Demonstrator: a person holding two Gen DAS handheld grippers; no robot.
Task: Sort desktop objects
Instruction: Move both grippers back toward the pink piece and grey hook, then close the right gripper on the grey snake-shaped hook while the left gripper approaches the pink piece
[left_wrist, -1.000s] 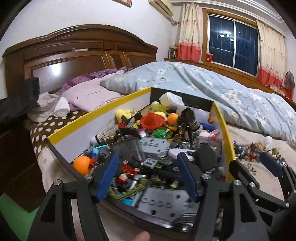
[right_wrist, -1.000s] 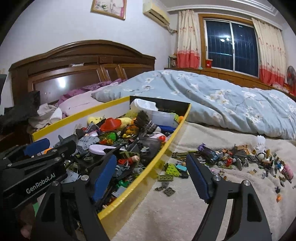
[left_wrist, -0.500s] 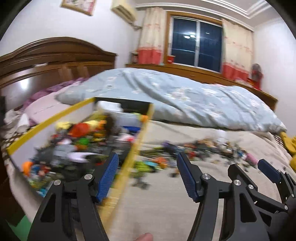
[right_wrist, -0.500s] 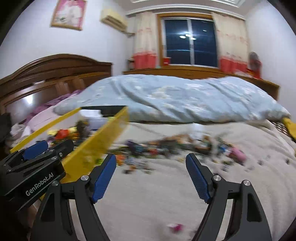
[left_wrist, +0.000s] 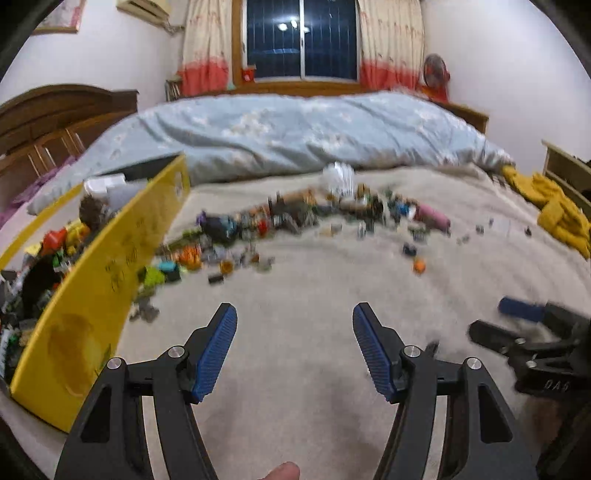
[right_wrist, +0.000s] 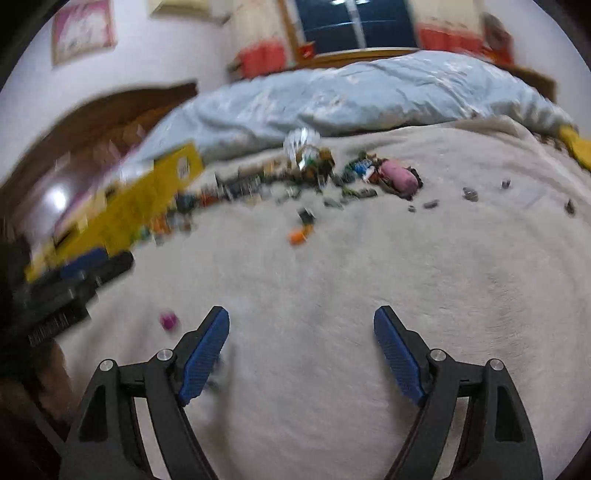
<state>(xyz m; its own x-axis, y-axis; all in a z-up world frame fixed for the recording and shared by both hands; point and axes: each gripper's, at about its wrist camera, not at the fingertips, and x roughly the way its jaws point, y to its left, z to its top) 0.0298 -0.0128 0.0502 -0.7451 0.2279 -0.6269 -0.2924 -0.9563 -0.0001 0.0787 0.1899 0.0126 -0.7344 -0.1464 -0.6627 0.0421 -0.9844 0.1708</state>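
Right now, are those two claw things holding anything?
No. The left hand-held gripper and right hand-held gripper are both open and empty above the blanket.

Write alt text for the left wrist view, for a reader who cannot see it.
The left claw hangs open and empty over a beige fuzzy bed blanket. Beyond it a blurred band of small colourful toy pieces lies scattered across the blanket, with an open yellow cardboard box full of toys at left. The right claw shows blurred at right.
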